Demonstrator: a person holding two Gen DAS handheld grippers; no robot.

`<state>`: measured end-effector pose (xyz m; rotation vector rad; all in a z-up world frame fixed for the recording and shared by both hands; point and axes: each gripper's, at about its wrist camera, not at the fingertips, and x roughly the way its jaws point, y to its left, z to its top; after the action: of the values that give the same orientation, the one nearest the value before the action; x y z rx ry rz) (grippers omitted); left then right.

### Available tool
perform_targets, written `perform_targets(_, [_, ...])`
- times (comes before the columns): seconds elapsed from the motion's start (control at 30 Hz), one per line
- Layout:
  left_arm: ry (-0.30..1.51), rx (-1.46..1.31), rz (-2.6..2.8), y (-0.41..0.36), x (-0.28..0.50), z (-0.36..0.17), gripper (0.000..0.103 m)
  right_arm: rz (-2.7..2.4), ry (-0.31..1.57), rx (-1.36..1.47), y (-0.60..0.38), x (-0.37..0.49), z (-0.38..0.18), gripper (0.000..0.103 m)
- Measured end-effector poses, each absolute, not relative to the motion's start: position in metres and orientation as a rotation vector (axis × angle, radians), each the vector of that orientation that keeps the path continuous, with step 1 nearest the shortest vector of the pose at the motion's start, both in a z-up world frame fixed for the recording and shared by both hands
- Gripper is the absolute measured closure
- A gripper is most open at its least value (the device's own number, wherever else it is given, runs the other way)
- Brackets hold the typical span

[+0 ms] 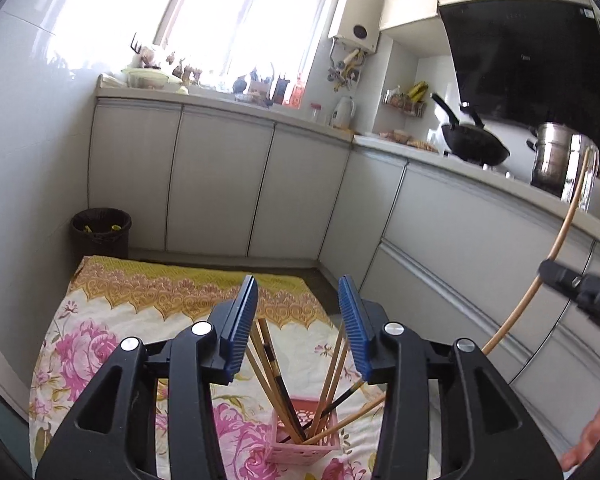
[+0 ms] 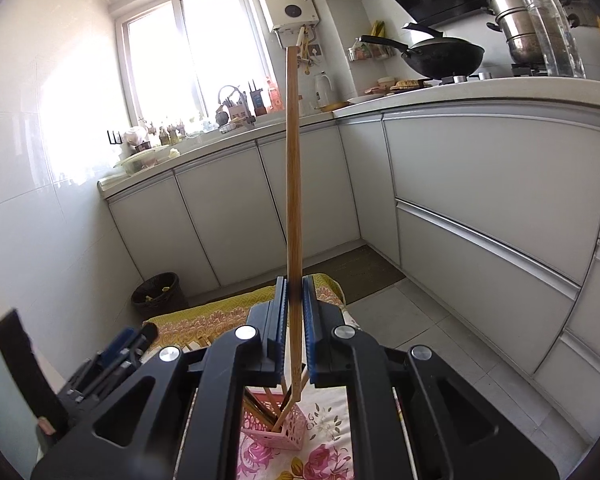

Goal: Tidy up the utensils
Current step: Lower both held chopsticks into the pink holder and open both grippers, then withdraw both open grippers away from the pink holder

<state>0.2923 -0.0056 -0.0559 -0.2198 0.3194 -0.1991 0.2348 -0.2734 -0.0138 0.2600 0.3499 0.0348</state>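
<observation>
From my left wrist view, the left gripper point(image 1: 298, 324) hangs spread apart, its jaws empty, above a pink slotted holder point(image 1: 305, 438) that stands on a floral cloth point(image 1: 100, 344) covering the tabletop. Several chopsticks point(image 1: 272, 376) fan out of the holder, leaning to either side. At far right, the right gripper point(image 1: 556, 276) carries one long bamboo chopstick point(image 1: 556, 248).

From my right wrist view, the right gripper point(image 2: 296, 320) is pinching that bamboo chopstick point(image 2: 293, 168) upright, its lower tip just above the holder point(image 2: 278, 430). The left gripper point(image 2: 120, 348) sits at near left.

I judge the risk is the tip catching the leaning sticks or the rim, tipping the light holder, or the stick slipping sideways on release.
</observation>
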Motion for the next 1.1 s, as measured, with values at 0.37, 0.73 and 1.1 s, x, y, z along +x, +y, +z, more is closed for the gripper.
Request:
perform_targets(0.37, [0.257, -0.282, 0.006, 0.074, 0.226, -0.031, 0.036, 0.093, 0.325, 0.233, -0.224, 0.253, -0.011, 0.095])
perform_targets(0.73, [0.339, -0.311, 0.077, 0.109, 0.237, -0.058, 0.030, 0.100, 0.423, 0.253, -0.198, 0.294, -0.101, 0.094])
perform_targets(1.1, [0.296, -0.298, 0.107, 0.105, 0.217, -0.037, 0.012, 0.043, 0.399, 0.183, -0.193, 0.273, -0.097, 0.011])
